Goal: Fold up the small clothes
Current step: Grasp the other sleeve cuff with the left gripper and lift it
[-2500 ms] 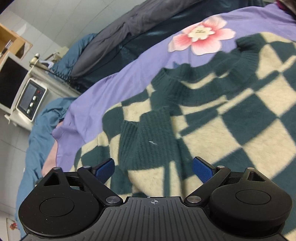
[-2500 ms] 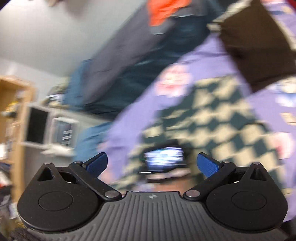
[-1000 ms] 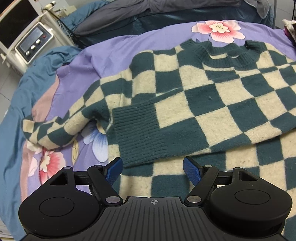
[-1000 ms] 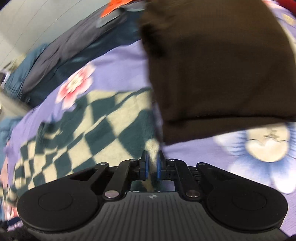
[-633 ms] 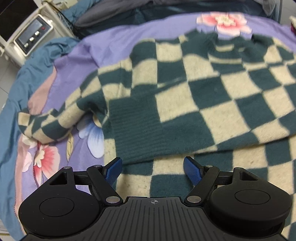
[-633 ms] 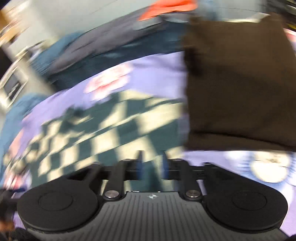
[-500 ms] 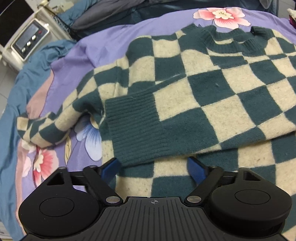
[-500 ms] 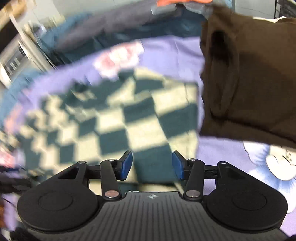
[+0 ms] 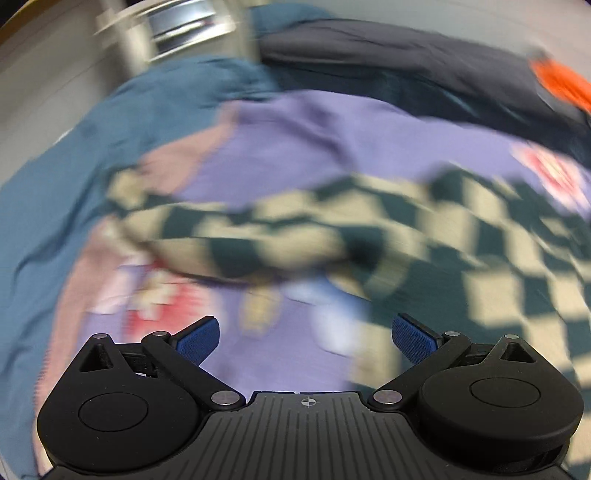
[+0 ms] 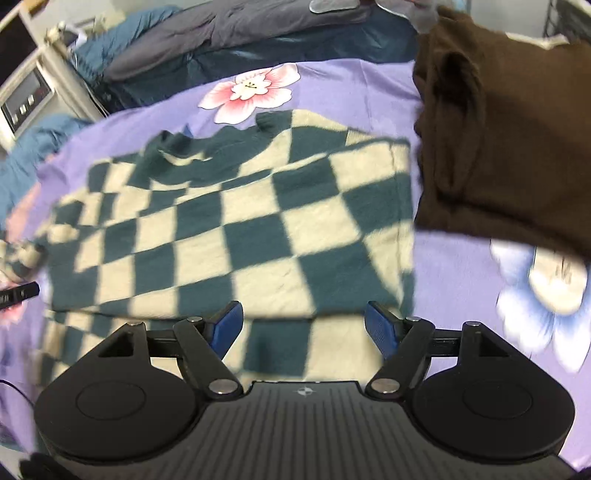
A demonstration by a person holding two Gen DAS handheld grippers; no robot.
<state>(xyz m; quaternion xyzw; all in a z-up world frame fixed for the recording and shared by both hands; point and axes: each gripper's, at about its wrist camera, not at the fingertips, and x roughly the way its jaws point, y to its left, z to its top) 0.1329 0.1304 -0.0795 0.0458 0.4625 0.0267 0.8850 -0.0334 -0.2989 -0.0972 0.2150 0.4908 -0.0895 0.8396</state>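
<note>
A green-and-cream checked sweater (image 10: 229, 229) lies flat on the purple flowered bedspread (image 10: 332, 85), with its right sleeve folded across the body. My right gripper (image 10: 303, 325) is open and empty just above the sweater's near right part. In the blurred left wrist view the sweater's loose left sleeve (image 9: 236, 236) stretches out to the left over the bedspread (image 9: 295, 140). My left gripper (image 9: 306, 338) is open and empty over the bedspread, just short of that sleeve.
A folded brown garment (image 10: 509, 140) lies on the bed right of the sweater. Dark grey and blue bedding (image 10: 240, 33) is piled at the far side. A white device with a screen (image 10: 26, 96) stands beyond the bed's left corner.
My right gripper let go of the sweater's edge and opened wide. My left gripper swung left from the folded sleeve cuff toward the loose left sleeve, still open.
</note>
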